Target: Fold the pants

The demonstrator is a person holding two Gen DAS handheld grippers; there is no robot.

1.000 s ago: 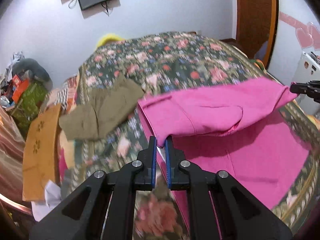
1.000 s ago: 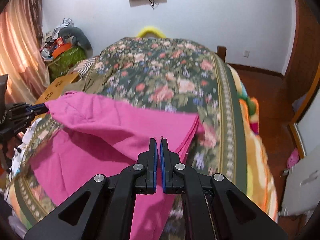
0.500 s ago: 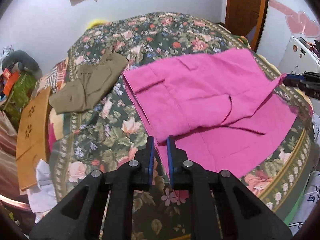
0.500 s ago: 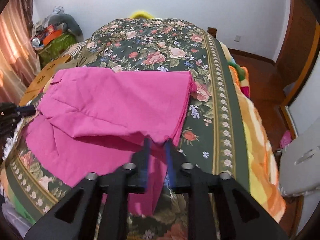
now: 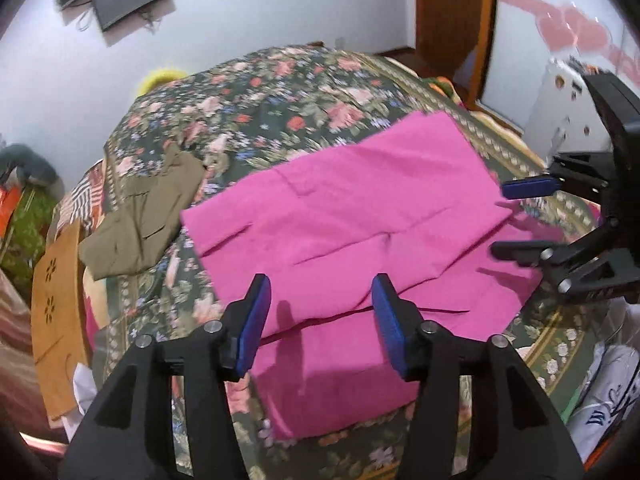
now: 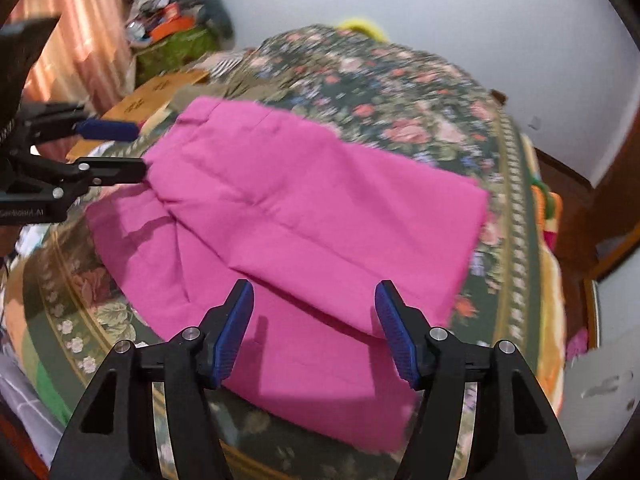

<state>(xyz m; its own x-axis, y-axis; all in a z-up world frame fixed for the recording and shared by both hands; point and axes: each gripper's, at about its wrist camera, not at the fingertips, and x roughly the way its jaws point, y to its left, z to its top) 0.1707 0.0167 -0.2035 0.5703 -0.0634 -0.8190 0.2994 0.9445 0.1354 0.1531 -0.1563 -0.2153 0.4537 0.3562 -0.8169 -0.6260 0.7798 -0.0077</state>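
The pink pants (image 5: 352, 216) lie folded over on the floral bedspread (image 5: 280, 92), the upper layer offset from the lower one. They also show in the right wrist view (image 6: 304, 216). My left gripper (image 5: 320, 312) is open and empty, just above the near edge of the pants. My right gripper (image 6: 314, 320) is open and empty over the opposite near edge. Each gripper shows in the other's view, open beside the cloth: the right one (image 5: 520, 216) and the left one (image 6: 120, 152).
Olive-green pants (image 5: 144, 216) lie on the bed to the left of the pink ones. A brown cardboard piece (image 5: 56, 304) leans at the bed's left side. A wooden door (image 5: 452, 20) and a white appliance (image 5: 568, 120) stand at the right.
Both grippers were shut on the pink pants' edge, carried it over and down onto the lower layer, then opened and let go. The pants now rest flat, folded.
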